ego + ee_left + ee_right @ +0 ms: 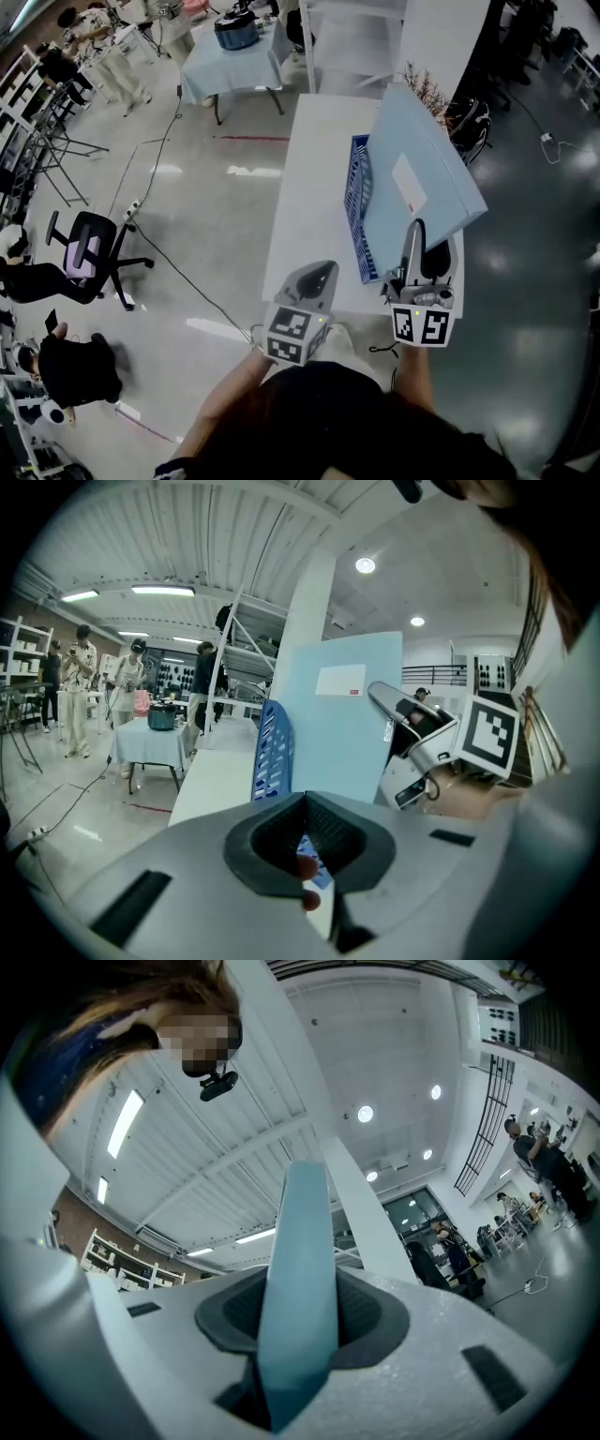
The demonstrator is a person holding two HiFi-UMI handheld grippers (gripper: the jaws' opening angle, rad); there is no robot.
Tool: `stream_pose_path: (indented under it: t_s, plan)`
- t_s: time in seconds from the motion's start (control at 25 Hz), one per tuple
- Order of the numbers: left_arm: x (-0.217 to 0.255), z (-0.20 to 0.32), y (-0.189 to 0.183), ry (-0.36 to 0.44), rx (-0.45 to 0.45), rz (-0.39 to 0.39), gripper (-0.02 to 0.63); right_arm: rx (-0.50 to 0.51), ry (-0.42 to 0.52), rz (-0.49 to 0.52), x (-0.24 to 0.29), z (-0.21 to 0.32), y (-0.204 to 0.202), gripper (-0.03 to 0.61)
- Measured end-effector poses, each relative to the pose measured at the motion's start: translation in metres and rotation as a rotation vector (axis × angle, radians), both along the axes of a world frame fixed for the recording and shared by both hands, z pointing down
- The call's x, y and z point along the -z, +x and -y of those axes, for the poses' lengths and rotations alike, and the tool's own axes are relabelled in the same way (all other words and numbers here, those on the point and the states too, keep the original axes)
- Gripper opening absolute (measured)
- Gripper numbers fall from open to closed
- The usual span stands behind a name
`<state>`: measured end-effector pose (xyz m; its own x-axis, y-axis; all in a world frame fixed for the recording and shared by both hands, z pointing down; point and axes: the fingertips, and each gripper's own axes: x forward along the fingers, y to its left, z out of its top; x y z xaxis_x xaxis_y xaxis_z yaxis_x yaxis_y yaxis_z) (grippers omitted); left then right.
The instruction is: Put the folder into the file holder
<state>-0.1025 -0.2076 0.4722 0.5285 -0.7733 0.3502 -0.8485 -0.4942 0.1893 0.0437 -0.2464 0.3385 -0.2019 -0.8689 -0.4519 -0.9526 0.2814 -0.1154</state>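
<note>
Firmly closed, the right tongs (302,1324) pinch a thin, flat, light blue folder (305,1241) that runs edge-on straight up between the 2 dark pads. From the head view, these tongs (422,246) grip the folder (412,159) at its near lower corner. The sheet rises tilted away from the person, with 1 small white label (409,183) on its upper face.

The left tongs (307,841) have their jaws drawn together with nothing between them; only a thin slit shows at the pads. In the head view they (319,274) hover at the near edge of the long white bench (309,187), just left of the right tongs and apart from the folder.

A blue perforated plastic file holder (359,202) stands on the bench, its long side running away from the person. The folder's left edge lies right against or over it. The left gripper view shows the folder (337,733) upright just behind the holder's blue wall (275,752). I cannot tell whether the folder's lower edge is inside the holder.

Farther out, a black office chair with a lilac seat (89,253) sits on the grey floor to the left. A table under a pale blue cloth (230,61) stands beyond the bench with a dark round pot (234,30) on it, and several people stand at the far left.
</note>
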Motion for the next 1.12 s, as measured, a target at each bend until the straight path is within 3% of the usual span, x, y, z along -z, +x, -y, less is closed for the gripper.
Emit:
stream_pose_path:
  t_s: [1.12]
  plan:
    - [-0.002, 0.009, 0.004, -0.025, -0.028, 0.018, 0.005, -0.006, 0.007, -0.073, -0.025, 0.001, -0.013, 0.155]
